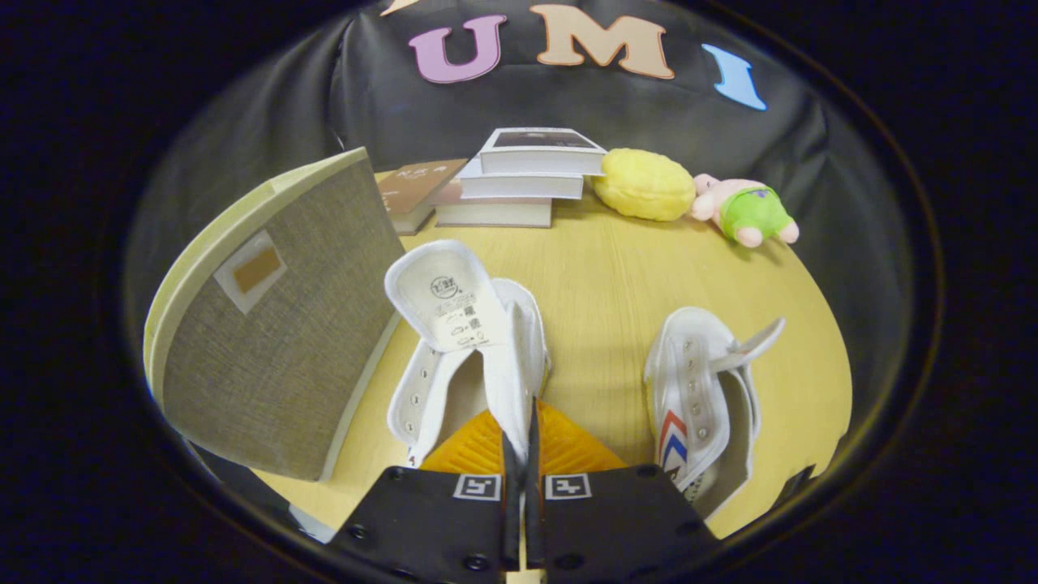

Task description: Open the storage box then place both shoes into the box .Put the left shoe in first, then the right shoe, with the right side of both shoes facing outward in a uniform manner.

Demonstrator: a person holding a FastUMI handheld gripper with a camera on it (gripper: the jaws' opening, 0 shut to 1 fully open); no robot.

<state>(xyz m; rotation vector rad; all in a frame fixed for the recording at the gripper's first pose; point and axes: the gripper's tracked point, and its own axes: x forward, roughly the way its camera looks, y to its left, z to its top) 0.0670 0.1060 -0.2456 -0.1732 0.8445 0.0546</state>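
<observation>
The tool (523, 438) is closed on the side wall of one white shoe (466, 349). The shoe is judged light and soft, so the collar is best pinched firmly. The storage box (276, 324) is seen just beside it.

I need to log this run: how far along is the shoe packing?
Done: the storage box lid stands raised. In hand: the gripper is shut on the side wall of one white shoe, just ahead of the fingers. Left: both shoes still need boxing; the second shoe lies on the table.
</observation>
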